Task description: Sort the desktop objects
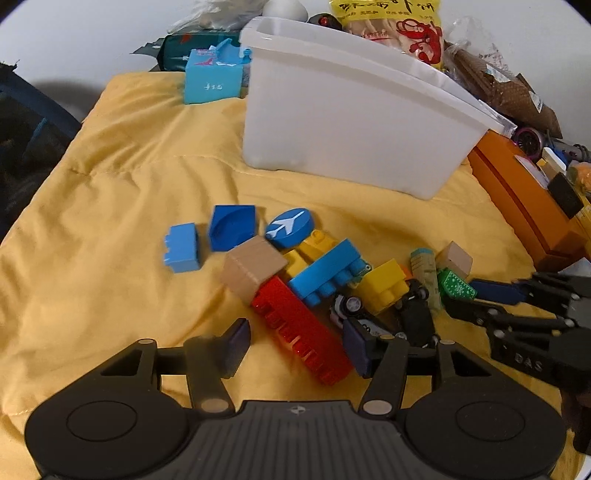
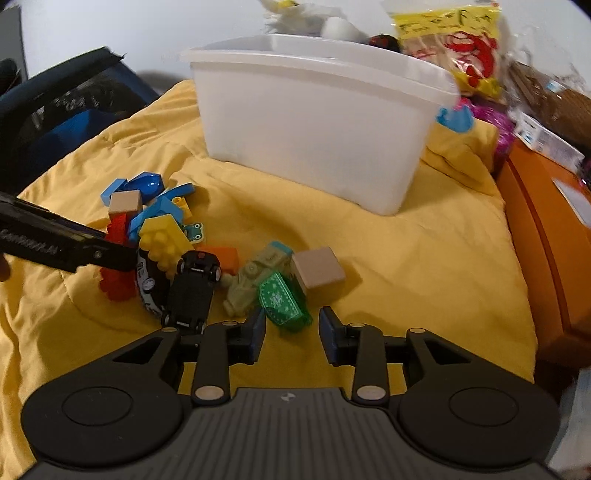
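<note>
Toys lie in a heap on a yellow cloth (image 1: 110, 192). My left gripper (image 1: 297, 345) is open and straddles a long red brick (image 1: 306, 332), with its pads apart from the brick. Above the brick lie a wooden cube (image 1: 253, 271), a blue brick (image 1: 328, 273), a yellow brick (image 1: 384, 286) and a black toy car (image 1: 415, 314). In the right wrist view my right gripper (image 2: 291, 325) is open. A green patterned piece (image 2: 282, 301) rests on the cloth at its fingertips, with a gap on the right. An olive toy (image 2: 255, 280) and another wooden cube (image 2: 319, 273) lie just beyond.
A white plastic bin (image 1: 351, 122) stands on the cloth behind the heap. An orange box (image 1: 524, 206) borders the cloth on the right. A blue carton (image 1: 212, 79), a yellow snack bag (image 1: 391, 26) and clutter sit at the back. A dark chair (image 2: 66, 110) is at the left.
</note>
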{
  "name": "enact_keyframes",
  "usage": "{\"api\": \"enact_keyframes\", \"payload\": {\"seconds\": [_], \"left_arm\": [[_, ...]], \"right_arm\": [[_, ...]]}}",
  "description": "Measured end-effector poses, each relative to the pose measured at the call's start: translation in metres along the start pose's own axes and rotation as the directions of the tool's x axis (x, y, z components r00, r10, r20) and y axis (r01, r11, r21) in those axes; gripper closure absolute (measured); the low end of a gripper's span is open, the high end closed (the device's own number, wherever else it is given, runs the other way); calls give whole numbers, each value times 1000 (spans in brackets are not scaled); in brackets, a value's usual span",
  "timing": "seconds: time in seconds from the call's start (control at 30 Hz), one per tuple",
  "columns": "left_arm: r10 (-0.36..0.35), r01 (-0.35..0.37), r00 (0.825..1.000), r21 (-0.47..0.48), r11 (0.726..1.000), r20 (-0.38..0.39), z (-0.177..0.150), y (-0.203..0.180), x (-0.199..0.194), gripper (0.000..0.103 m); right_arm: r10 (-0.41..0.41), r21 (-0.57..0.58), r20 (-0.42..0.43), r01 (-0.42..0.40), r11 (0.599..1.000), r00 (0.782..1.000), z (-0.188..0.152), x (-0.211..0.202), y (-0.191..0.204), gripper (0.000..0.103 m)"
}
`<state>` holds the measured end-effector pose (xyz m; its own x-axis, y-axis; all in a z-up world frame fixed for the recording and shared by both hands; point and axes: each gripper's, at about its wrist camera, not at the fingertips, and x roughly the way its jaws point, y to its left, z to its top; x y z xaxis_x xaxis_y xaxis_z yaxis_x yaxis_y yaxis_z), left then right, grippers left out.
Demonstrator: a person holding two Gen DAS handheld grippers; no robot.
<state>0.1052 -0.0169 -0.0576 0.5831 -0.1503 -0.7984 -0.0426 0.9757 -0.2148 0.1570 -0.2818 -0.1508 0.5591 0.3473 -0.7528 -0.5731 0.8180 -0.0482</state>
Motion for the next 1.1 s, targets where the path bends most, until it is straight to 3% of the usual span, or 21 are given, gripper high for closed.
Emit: {"api": "enact_keyframes", "payload": {"seconds": [0.1, 0.23, 0.33, 0.57, 0.6, 0.7, 0.87, 0.97, 1.0, 1.03, 1.1], "left_arm": [[9, -9, 1000, 1, 1000, 0, 2, 0, 0, 43], [30, -29, 999, 67, 997, -14, 5, -6, -2, 43], [55, -45, 996, 121, 992, -75, -2, -1, -2, 44], [32, -32, 996, 8, 999, -79, 2, 12, 1, 43], [28, -29, 997, -12, 1000, -77, 4, 10, 3, 43], [9, -11, 998, -28, 1000, -68, 8, 3, 4, 43], [20, -20, 999, -5, 1000, -34, 10, -2, -3, 43], [33, -34, 999, -24, 999, -33, 10, 3, -1, 43], [34, -36, 999, -31, 999, -35, 11, 4, 1, 43], [31, -32, 999, -41, 999, -35, 12, 4, 3, 43], [23, -24, 999, -55, 998, -28, 14, 2, 8, 43]], "right_arm": [[25, -10, -9, -25, 1000, 1000, 4, 7, 2, 67], [74, 8, -26, -74, 997, 997, 5, 9, 2, 80], [92, 36, -36, -91, 995, 995, 0, 3, -2, 80], [113, 136, -76, -102, 985, 991, -29, -16, -15, 81], [109, 144, -72, -98, 985, 991, -31, -17, -15, 78], [81, 175, -49, -71, 982, 996, -27, -19, -15, 54], [36, 160, 5, -37, 986, 999, -11, -16, -4, 51], [24, 145, -2, -23, 989, 1000, -8, -7, 0, 54], [26, 142, -9, -25, 990, 1000, -7, -3, 0, 58], [27, 139, -16, -25, 990, 1000, -7, -1, 1, 69], [40, 141, -37, -34, 989, 999, -8, 4, 1, 77]]}}
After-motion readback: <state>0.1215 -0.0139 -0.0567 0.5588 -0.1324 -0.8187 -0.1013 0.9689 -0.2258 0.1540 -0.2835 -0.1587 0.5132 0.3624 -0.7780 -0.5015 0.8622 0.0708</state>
